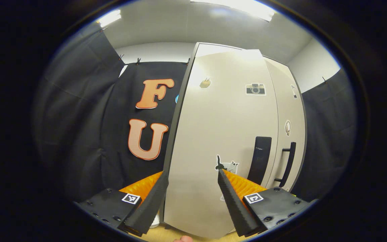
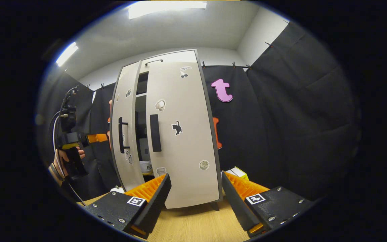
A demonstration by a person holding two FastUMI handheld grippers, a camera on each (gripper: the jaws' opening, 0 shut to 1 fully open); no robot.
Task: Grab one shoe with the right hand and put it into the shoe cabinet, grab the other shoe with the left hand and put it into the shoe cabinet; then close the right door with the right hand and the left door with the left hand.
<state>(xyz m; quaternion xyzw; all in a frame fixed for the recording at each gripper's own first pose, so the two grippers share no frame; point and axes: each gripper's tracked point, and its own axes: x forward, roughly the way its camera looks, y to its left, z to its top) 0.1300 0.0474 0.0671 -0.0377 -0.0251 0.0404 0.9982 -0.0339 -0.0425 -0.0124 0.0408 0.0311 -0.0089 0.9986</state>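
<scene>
Inside, cabinet (image 2: 180,134) contents stay obscured behind nearly closed doors.

Surfaces as I see them from my station:
- Shoe cabinet (image 2: 180,134): smooth cream panel, laminate by its look, with a soft sheen and dark edging.
- Left door (image 1: 220,134), centre of the left gripper view: same finish, with a glare patch near its top.
- Door handles (image 2: 155,132): matt black, smooth.
- Stickers (image 2: 177,128): flat, paper-like.
- Floor (image 2: 197,225), bottom of the right gripper view: light wood grain, smooth.
- Booth wall (image 2: 297,117): matt black cloth, creased.
</scene>
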